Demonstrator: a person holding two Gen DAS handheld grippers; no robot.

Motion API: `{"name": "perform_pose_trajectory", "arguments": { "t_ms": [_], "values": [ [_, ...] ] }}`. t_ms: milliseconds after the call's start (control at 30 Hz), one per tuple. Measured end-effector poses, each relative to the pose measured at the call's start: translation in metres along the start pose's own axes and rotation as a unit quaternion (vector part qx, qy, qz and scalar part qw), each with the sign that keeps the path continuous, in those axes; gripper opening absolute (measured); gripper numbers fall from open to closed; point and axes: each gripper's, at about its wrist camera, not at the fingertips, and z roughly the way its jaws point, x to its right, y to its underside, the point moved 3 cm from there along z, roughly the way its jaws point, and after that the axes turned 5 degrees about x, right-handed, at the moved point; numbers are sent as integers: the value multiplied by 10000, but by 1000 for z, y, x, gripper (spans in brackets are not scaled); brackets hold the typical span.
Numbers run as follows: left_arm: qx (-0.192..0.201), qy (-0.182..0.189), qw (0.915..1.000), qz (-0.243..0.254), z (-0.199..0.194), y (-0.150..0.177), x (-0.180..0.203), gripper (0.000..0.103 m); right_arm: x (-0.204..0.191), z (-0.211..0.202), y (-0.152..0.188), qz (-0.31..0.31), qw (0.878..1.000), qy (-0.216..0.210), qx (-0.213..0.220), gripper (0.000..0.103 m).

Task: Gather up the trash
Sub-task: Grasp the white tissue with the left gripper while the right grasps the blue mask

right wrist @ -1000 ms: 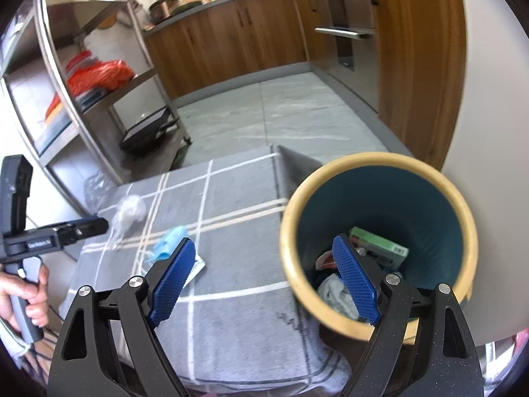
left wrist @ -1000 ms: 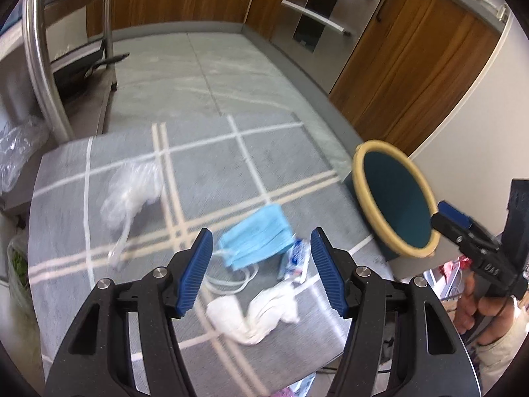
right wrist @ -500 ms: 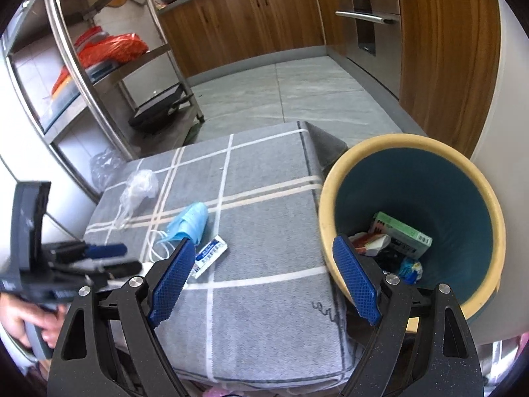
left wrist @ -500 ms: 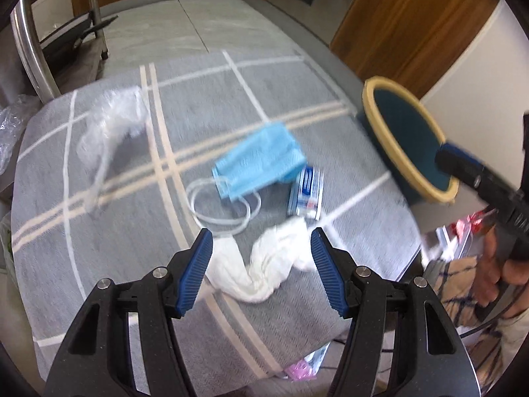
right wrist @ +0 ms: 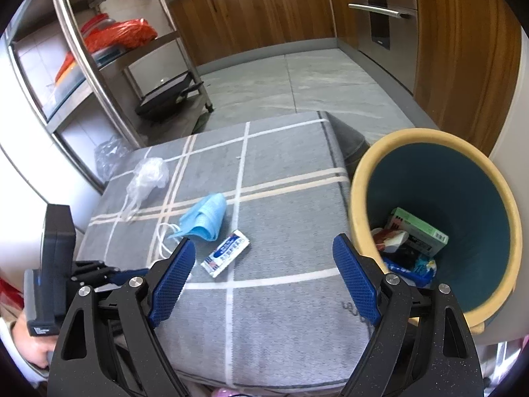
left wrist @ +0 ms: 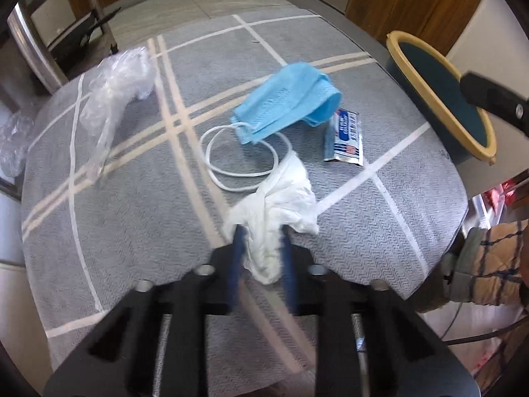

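My left gripper (left wrist: 261,241) is shut on a crumpled white tissue (left wrist: 281,205) at the near edge of the grey checked tablecloth (left wrist: 139,218). Beyond it lie a blue face mask (left wrist: 287,99) with white loops, a small foil sachet (left wrist: 345,137) and a clear plastic bag (left wrist: 115,89). The teal bin with a yellow rim (left wrist: 439,89) stands at the table's right. My right gripper (right wrist: 261,264) is open and empty above the table's near edge, beside the bin (right wrist: 360,198), which holds several pieces of trash. The mask (right wrist: 205,218), sachet (right wrist: 226,253) and bag (right wrist: 147,178) also show there.
A metal shelf rack (right wrist: 82,49) with an orange bag stands left of the table. Wooden cabinets and an oven (right wrist: 380,16) line the back and right. The left gripper's body (right wrist: 56,264) shows at the right wrist view's lower left.
My left gripper has moved down and forward onto the white tissue and closed on it. My right gripper has drawn back slightly from the bin and stays open.
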Motion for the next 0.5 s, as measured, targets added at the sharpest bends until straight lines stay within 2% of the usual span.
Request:
{"name": "perform_pose_trajectory", "arguments": {
  "t_ms": [200,500],
  "values": [
    [103,250,9992,-303,-14,-2,-18,12,-15,10,1,-42,9999,-80,-82,86],
    [761,397,9920,-928,-62,-17,-56,12,-47,38,0,-182,9990,-277,-288,86]
  ]
}}
